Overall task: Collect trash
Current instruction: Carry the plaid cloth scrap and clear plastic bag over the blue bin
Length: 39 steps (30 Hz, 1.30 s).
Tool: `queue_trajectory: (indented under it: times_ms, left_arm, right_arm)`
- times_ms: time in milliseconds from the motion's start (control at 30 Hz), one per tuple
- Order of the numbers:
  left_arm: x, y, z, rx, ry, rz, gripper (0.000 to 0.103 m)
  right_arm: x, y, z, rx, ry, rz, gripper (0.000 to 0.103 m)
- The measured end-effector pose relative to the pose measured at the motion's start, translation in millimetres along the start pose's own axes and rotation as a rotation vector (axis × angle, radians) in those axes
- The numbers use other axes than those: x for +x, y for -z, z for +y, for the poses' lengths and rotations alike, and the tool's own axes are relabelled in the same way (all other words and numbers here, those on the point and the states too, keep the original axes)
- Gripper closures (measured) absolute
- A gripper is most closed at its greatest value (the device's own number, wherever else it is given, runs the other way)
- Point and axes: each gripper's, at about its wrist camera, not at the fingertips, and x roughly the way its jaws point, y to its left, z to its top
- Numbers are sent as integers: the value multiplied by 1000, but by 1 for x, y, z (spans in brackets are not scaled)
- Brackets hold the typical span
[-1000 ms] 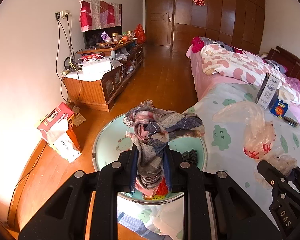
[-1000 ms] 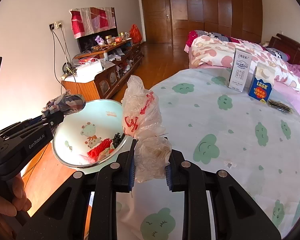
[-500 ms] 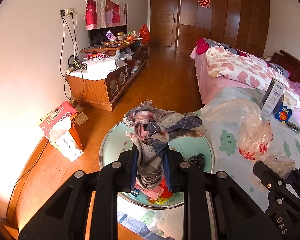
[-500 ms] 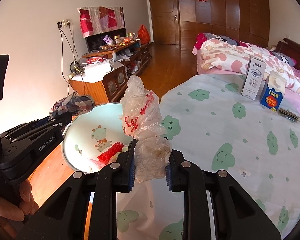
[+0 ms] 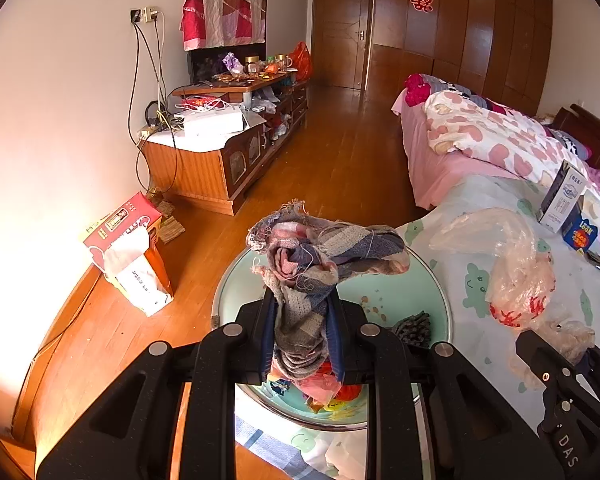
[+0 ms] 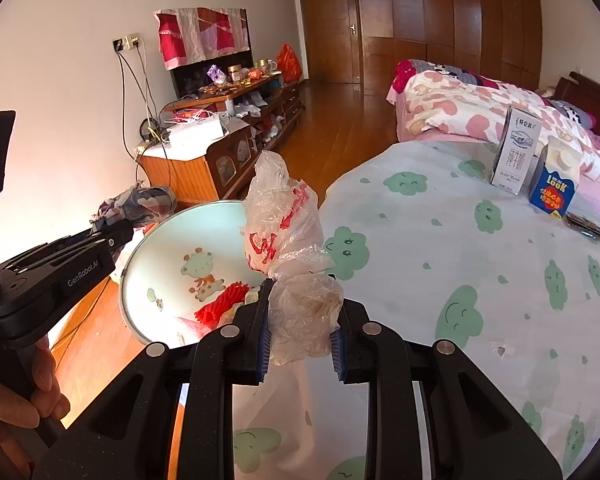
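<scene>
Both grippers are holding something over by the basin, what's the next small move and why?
Probably ease the right gripper leftward over the basin and release: its fingers clamp the plastic bag above the cloth-covered table, while the left gripper's rag already hangs over the basin.

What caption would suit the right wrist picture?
Right gripper clamps a crumpled plastic bag beside a basin of scraps, while the left gripper holds a checked cloth.

Basin left of the table; two cartons at its far right edge.
</scene>
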Motion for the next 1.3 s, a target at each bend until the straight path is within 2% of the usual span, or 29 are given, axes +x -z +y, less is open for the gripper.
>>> queue_trajectory:
  times_ms: [567,1067,1300]
  left_arm:
    - [26,1,2,1,-5,51,82]
    - [60,3,21,-38,-37,106,81]
    - [74,5,17,-22,-47,122,81]
  right_arm:
    - [25,-1,8,-20,-1,38,78]
    - [76,-15,22,-65,-7,106,78]
    - [96,-15,26,-77,-10,141,77]
